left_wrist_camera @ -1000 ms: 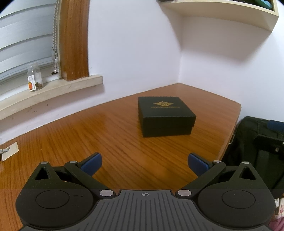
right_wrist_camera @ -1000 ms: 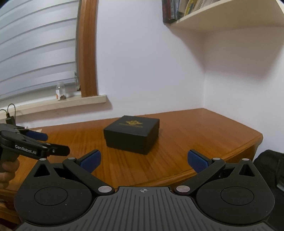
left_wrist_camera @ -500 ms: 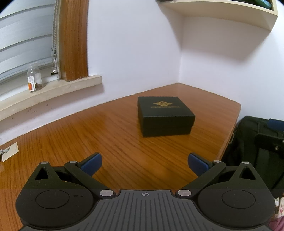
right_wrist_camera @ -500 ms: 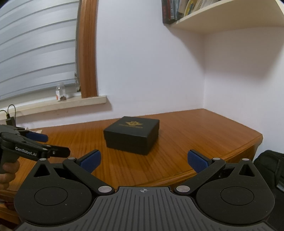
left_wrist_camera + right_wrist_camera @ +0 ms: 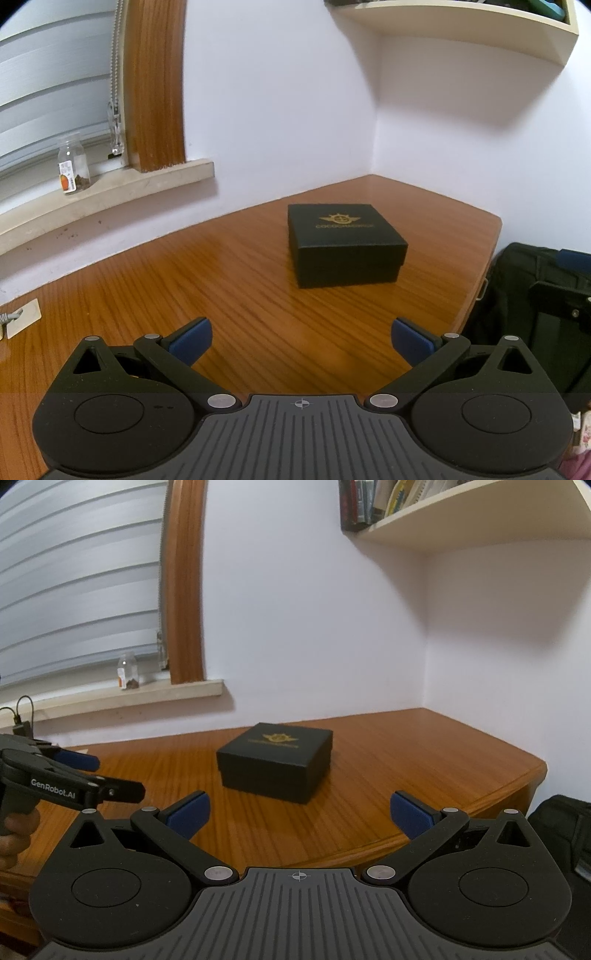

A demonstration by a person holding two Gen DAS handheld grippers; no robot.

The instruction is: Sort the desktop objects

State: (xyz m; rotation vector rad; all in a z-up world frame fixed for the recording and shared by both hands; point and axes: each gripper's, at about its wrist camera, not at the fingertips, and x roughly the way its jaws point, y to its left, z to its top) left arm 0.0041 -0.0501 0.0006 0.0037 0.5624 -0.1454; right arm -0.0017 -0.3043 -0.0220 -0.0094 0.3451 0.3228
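Note:
A black square box with a gold emblem on its lid (image 5: 345, 243) sits closed on the wooden desk (image 5: 207, 280), toward the far right corner. It also shows in the right wrist view (image 5: 275, 760). My left gripper (image 5: 301, 339) is open and empty, low over the desk, well short of the box. My right gripper (image 5: 299, 814) is open and empty, near the desk's front edge, short of the box. The left gripper shows at the left of the right wrist view (image 5: 92, 775).
A small glass jar (image 5: 72, 169) stands on the window sill (image 5: 110, 195). A white tag (image 5: 23, 318) lies at the desk's left. A black bag (image 5: 535, 306) stands beyond the desk's right edge. A wall shelf (image 5: 461, 520) with books hangs above.
Almost nothing has changed. Both grippers stay open and nearly still; the left wrist view has shifted very slightly.

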